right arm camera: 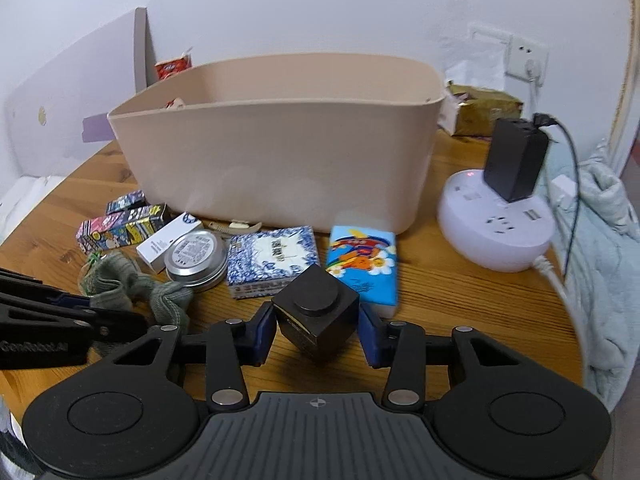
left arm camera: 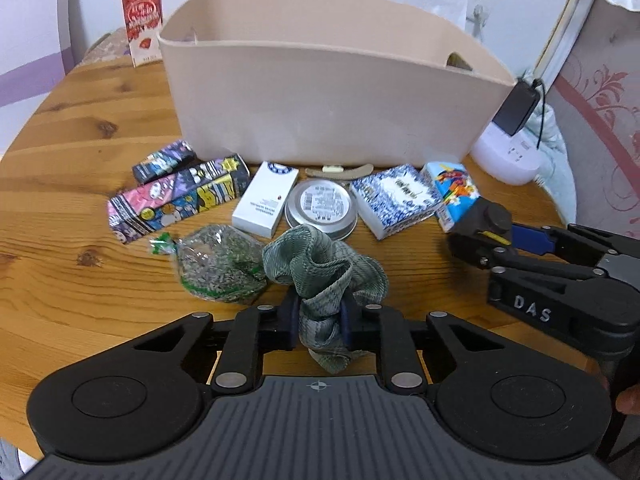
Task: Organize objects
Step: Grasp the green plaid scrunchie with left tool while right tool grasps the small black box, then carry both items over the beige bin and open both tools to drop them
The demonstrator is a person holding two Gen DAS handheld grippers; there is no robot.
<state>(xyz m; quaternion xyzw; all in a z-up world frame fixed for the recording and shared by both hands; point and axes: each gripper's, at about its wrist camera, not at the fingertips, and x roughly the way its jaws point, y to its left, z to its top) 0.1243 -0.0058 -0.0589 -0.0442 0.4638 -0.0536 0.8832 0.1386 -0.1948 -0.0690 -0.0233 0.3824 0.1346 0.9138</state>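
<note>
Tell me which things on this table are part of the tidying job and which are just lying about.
Part of the job:
green cloth, in the left gripper
black cube, in the right gripper
beige bin
round tin
tissue packs
white box
comic-print boxes
seed bag

Lying about:
power hub
black charger
red carton

table [left arm camera: 60,184] glossy wood | bin [left arm camera: 320,112] matt plastic | tin [left arm camera: 320,208] metal | scrunchie [left arm camera: 320,276] ribbed cloth
</note>
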